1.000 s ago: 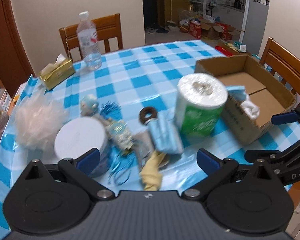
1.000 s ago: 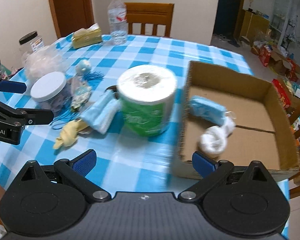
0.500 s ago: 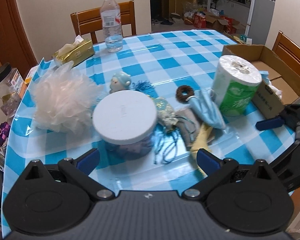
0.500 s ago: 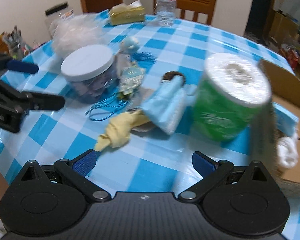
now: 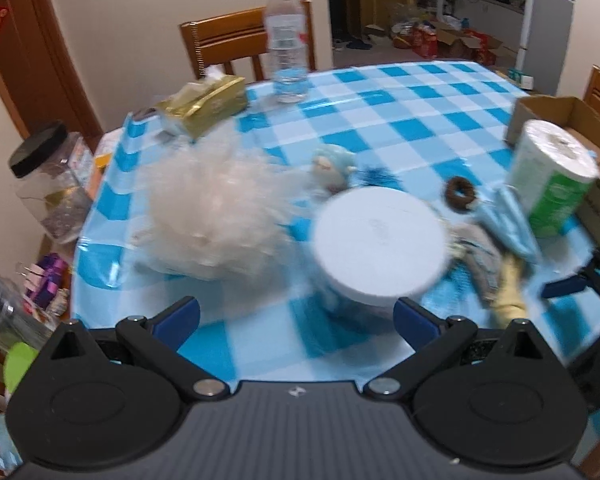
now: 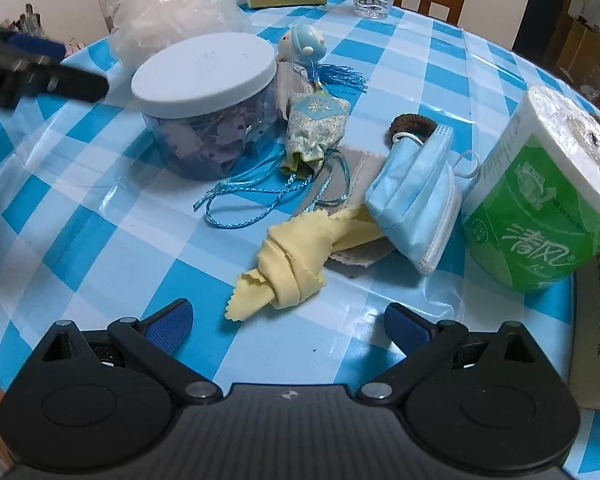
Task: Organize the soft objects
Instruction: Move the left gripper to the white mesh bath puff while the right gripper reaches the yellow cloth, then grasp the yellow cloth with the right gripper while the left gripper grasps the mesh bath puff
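A knotted yellow cloth (image 6: 290, 258) lies on the checked table just ahead of my right gripper (image 6: 288, 322), which is open and empty. Beside the cloth are a blue face mask (image 6: 416, 196), a grey cloth (image 6: 356, 168), a patterned pouch (image 6: 316, 130) with blue cord, a brown hair tie (image 6: 412, 124) and a small blue doll (image 6: 304, 42). The green-wrapped toilet roll (image 6: 540, 196) stands at the right. My left gripper (image 5: 296, 318) is open and empty, near the white mesh sponge (image 5: 214, 210) and the white-lidded jar (image 5: 380, 248).
A cardboard box (image 5: 560, 116) sits at the table's right edge, behind the roll. A gold tissue pack (image 5: 204, 106) and a water bottle (image 5: 286, 46) stand at the far side. A black-lidded jar (image 5: 48, 184) is off the left edge. Wooden chairs (image 5: 224, 46) surround the table.
Both grippers have swung left, away from the box. The left view now faces the sponge and jar. The right view has closed in on the yellow cloth and mask.
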`<state>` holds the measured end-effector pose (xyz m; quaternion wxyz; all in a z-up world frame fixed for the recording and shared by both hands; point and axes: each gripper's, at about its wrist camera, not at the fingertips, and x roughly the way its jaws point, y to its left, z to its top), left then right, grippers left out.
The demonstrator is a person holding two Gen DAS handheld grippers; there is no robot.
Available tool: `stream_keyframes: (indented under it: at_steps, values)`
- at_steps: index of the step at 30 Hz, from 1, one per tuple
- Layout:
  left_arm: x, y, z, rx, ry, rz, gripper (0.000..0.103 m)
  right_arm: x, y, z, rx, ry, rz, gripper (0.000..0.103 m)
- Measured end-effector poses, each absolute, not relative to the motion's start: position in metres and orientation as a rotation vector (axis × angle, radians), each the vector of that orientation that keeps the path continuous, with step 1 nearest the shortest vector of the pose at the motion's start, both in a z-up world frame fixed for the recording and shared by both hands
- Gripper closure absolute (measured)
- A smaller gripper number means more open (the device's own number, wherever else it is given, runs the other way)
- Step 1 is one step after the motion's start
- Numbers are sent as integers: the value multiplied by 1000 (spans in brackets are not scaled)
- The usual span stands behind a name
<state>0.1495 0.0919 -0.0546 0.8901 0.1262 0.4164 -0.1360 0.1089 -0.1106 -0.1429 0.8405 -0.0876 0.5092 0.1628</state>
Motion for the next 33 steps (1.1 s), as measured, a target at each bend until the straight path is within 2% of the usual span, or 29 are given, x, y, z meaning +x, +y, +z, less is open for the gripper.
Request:
stream_keyframes:
  at_steps: [12, 22, 33]
  values:
    - [234, 136, -43, 156, 820, -228, 1, 111, -106, -144, -209, 1093, 331, 0]
    - [281, 146, -75, 95, 894, -214, 1, 111, -106, -145, -205, 1089, 321, 0]
    - [298, 135, -93, 89, 932, -268, 1, 110, -106, -145, -196, 1078, 311, 0]
